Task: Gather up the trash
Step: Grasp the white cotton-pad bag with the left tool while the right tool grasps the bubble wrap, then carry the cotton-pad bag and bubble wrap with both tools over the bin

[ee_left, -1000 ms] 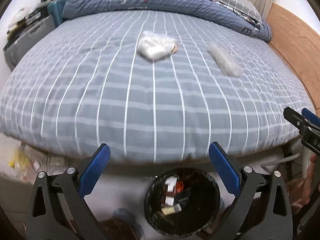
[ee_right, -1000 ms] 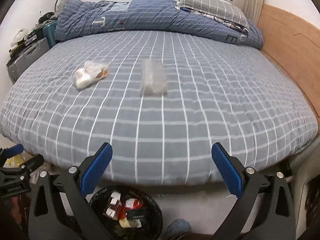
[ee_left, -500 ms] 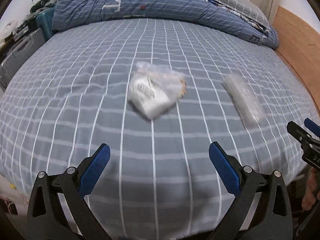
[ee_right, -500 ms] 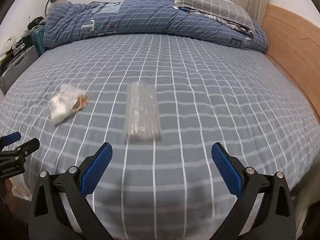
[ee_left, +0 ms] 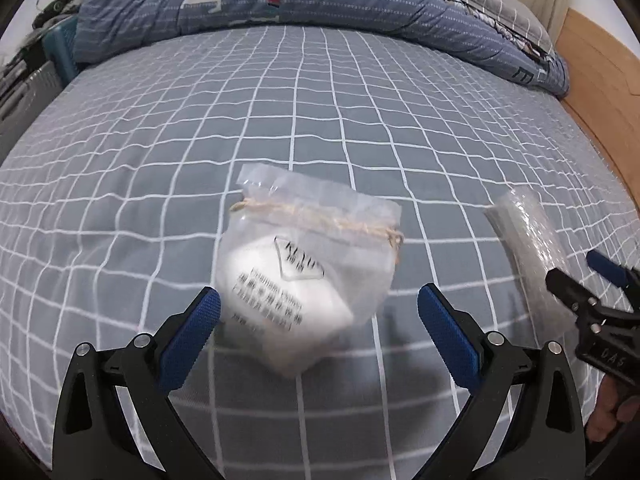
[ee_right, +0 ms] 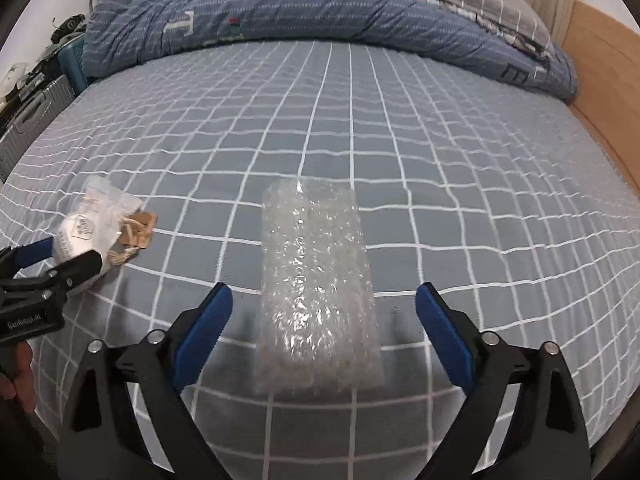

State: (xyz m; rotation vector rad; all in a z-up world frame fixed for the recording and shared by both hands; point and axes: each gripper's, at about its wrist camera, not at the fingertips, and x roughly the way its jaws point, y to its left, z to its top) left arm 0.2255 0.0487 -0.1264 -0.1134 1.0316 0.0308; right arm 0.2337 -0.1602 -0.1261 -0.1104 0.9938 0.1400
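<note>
Left wrist view: the left gripper [ee_left: 318, 316] is spread wide around a tied plastic bag [ee_left: 308, 280] at frame centre, ungrasped. Right wrist view: the right gripper [ee_right: 324, 312] is likewise held wide around bubble wrap [ee_right: 318, 284] lying centre-frame on the bed [ee_right: 440, 160]. Neither piece is collected yet.

Bubble wrap [ee_right: 318, 280] between wide-apart gripper [ee_right: 320, 312] fingers

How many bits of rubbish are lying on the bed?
2: a clear plastic bag before the left gripper, a bubble wrap piece before the right gripper.
</note>
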